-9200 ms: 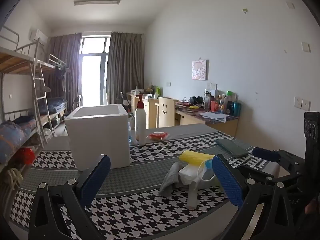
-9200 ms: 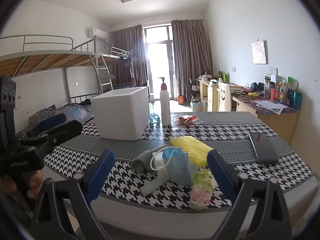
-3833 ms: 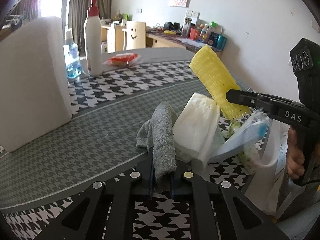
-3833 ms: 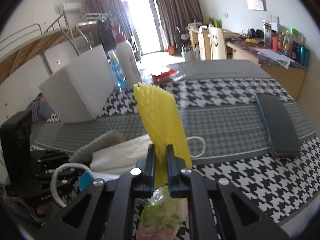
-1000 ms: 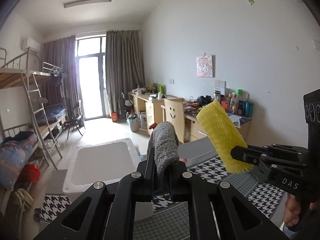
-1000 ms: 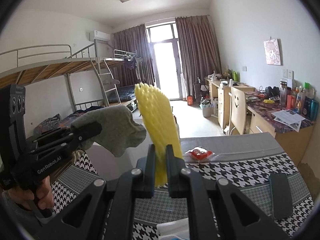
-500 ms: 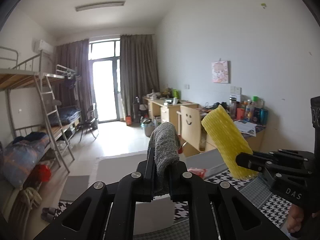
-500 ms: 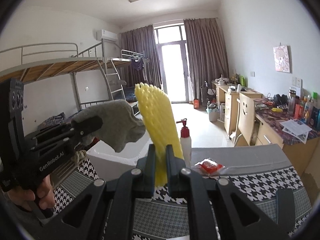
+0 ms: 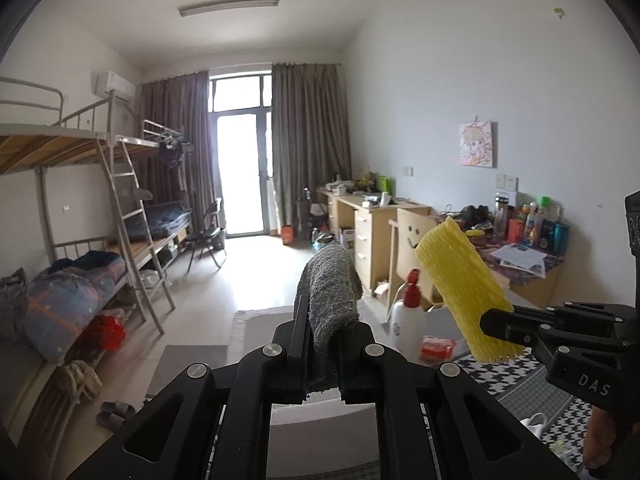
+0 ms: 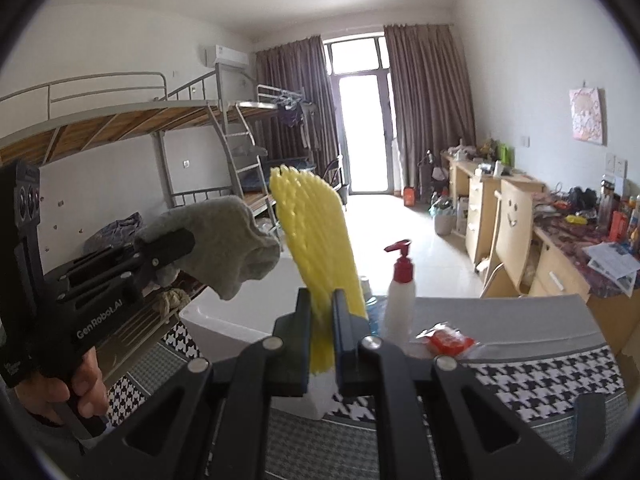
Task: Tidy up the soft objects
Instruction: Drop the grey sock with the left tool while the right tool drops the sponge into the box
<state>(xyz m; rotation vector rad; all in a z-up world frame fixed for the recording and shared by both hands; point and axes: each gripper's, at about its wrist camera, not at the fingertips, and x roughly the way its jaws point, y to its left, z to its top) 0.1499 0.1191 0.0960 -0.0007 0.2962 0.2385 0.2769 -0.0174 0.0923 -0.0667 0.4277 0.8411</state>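
I have two soft things in the air now. The grey cloth (image 9: pixel 330 304) is pinched between the closed fingers of my left gripper (image 9: pixel 323 364), and its free end flops forward over the tips. The yellow foam net (image 10: pixel 316 248) stands upright in my right gripper (image 10: pixel 321 344), whose fingers are also closed tight on its lower end. In the left view the net shows from the side, just to the right of the cloth — the two do not touch.

Below and ahead of both grippers is the white box (image 10: pixel 236 312), open at the top, standing on the table (image 10: pixel 540 380) with the checked cover. I judge this box to be the place for the soft things, but this is only my guess from the task. What I can see of its inside looks bare, so I think nothing is put away yet. Both pieces are over or near its opening, not inside it.

So the picking up is done for these two, and the dropping is left. At the right bottom of the left view I see part of something white with a loop (image 9: pixel 534 424) on the table; more soft things may wait there, I cannot tell how many.

Beside the box stand a pump bottle (image 10: pixel 400 300) with a red top and a small red packet (image 10: pixel 446 338) — they are not soft, I would leave them.
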